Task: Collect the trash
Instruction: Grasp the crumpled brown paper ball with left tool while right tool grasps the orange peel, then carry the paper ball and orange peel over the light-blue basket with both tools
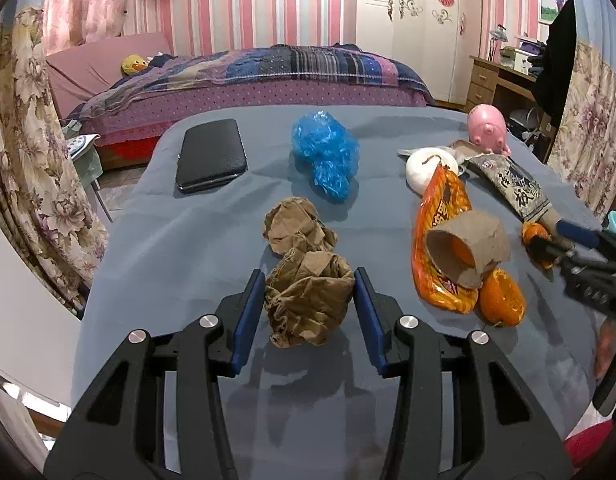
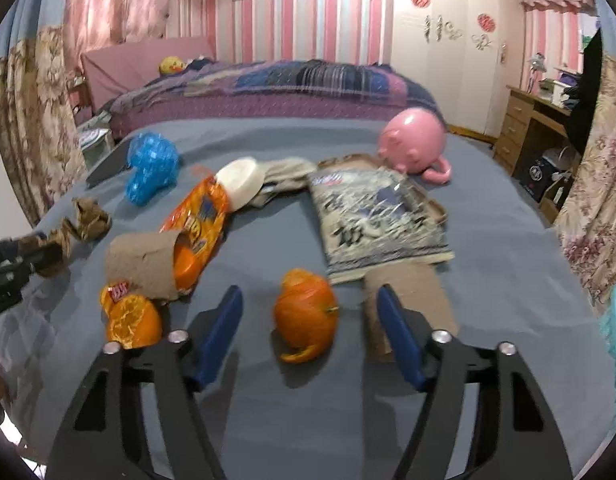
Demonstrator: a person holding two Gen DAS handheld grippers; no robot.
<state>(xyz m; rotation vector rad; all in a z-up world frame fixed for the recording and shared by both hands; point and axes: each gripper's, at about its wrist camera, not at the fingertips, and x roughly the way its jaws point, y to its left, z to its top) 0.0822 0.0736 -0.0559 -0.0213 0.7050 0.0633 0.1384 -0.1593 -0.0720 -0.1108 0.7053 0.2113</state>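
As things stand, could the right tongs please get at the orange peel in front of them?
Probably yes: the orange peel already sits between the open right tongs, neither pad touching it, with nothing in the way.

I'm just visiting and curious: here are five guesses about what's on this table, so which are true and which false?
1. The left gripper has crumpled brown paper between its fingers. True.
2. The right gripper is squeezing a cardboard tube. False: an orange peel lies between its fingers, with gaps on both sides.
3. A crumpled blue plastic bag lies on the table. True.
4. The pink pig toy sits in a basket. False: it sits on the blue-grey cloth.
5. The black wallet lies open. False: it lies closed and flat.
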